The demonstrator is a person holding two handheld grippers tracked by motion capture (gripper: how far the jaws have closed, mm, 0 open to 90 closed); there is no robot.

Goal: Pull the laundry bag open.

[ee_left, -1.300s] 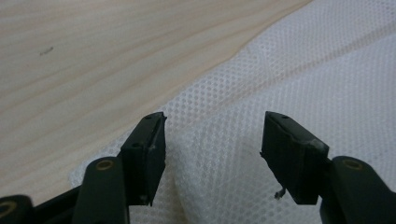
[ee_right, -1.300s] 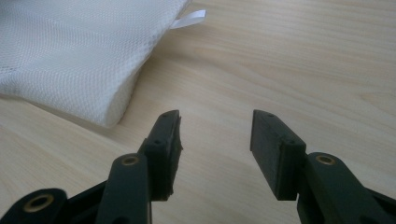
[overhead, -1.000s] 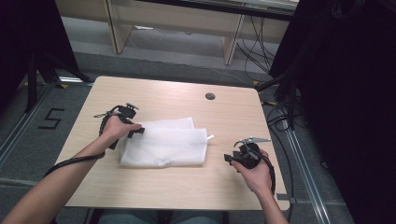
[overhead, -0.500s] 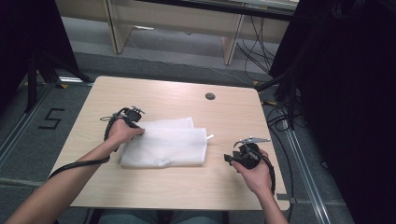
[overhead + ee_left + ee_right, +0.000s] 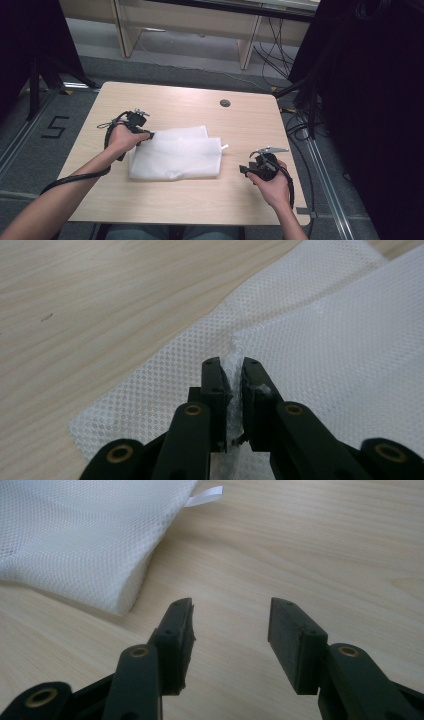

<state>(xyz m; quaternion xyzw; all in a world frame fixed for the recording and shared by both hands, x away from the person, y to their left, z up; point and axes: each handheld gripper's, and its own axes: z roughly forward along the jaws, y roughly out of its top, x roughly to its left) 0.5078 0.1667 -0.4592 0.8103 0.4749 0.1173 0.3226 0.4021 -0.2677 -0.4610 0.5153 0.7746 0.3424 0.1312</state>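
The white mesh bag (image 5: 175, 156) lies flat near the middle of the pale wooden worktop (image 5: 170, 102), folded so that one layer overlaps another, with a short white ribbon tab (image 5: 226, 147) sticking out at its far right corner. It looks like thin, perforated fabric: very light, entirely limp, likely to sag and drape as soon as it leaves the surface, and not fragile, though the fine weave could snag or slip through a weak pinch. A good hold is on a gathered fold or an edge rather than on the flat face, and that is where the left tool (image 5: 232, 382) has it: its jaws have just been closing and now sit nearly together with a puckered ridge of mesh squeezed between the pads, at the bag's upper left part in the high view (image 5: 149, 134). The right tool (image 5: 231, 630) rests low over bare wood just beside the bag's near right corner, jaws standing well apart with nothing between them; the ribbon tab or the right edge would be the natural second hold, since one pinch alone will probably let the rest hang and bunch. Count: one bag, one ribbon tab, two tools, one dark round grommet (image 5: 225, 103) set in the worktop farther back
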